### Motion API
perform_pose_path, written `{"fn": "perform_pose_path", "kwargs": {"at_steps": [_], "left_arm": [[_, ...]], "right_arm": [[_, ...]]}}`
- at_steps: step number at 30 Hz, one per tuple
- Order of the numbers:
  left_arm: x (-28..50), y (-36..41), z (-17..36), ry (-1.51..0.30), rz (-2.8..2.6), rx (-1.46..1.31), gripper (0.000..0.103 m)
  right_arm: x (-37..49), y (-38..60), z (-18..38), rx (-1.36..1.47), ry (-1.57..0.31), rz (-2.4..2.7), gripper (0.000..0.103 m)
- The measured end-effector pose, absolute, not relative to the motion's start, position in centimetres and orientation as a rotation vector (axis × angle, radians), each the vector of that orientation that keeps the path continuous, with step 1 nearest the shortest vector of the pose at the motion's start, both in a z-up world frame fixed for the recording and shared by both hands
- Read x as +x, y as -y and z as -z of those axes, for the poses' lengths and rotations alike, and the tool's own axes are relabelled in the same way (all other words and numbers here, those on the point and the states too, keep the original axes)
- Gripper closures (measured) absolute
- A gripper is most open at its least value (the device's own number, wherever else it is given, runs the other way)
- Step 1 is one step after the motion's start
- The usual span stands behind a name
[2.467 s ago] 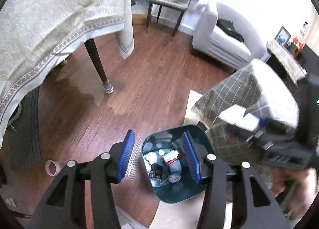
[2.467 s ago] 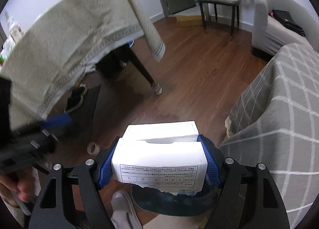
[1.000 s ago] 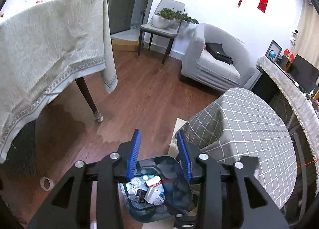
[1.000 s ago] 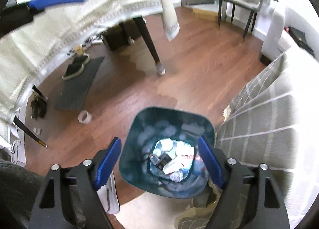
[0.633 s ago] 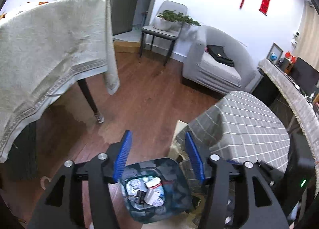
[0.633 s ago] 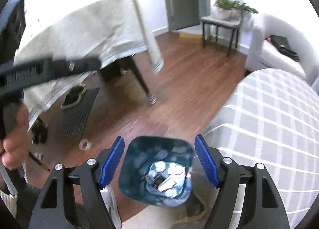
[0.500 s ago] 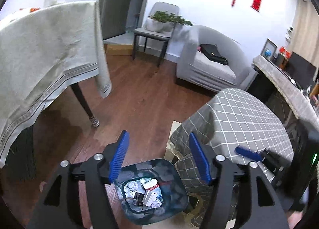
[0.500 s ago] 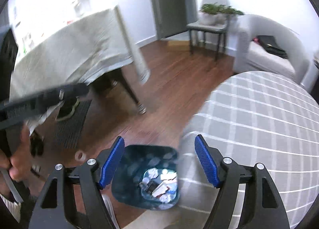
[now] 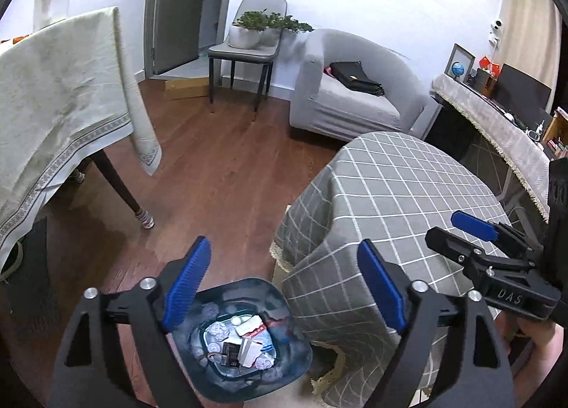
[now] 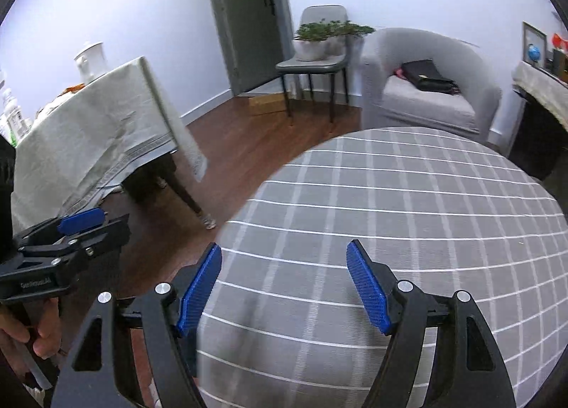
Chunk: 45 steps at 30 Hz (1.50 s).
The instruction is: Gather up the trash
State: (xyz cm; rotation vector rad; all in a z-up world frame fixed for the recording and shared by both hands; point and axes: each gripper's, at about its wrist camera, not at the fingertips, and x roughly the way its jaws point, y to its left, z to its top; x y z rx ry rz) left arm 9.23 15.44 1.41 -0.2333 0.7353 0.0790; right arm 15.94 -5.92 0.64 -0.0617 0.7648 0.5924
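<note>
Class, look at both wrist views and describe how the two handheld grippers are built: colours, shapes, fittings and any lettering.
Left gripper and right gripper match: black angular plastic frames with triangular cut-outs, silver screw heads at the joints, and two fingers each tipped with a ribbed blue pad. Pale lettering on each body is too small to read. No cables or sleeves show.

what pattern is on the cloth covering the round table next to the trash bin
Grey tablecloth with a white grid check, clearest in the right wrist view.
</note>
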Motion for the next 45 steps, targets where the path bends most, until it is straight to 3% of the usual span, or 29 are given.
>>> {"fn": "perform_pose_path", "kwargs": {"at_steps": [12,33,45], "left_arm": [[11.5,-9.1,-0.2,-0.704,-0.028,-0.185,0.009],[13.6,-4.3,1.5,-0.761,-0.012,-0.09,0.006],[9.6,-3.6,-0.8,-0.656,0.007,-0.028,0.005]], "right_arm": [[16.9,12.3,0.1,-0.093,-0.772,-0.454,0.027],[17.8,19.1,0.7,-0.058,-0.79,-0.358,0.023],[11.7,20.3,-3.9,-0.065,-0.655,-0.385,0.02]]}}
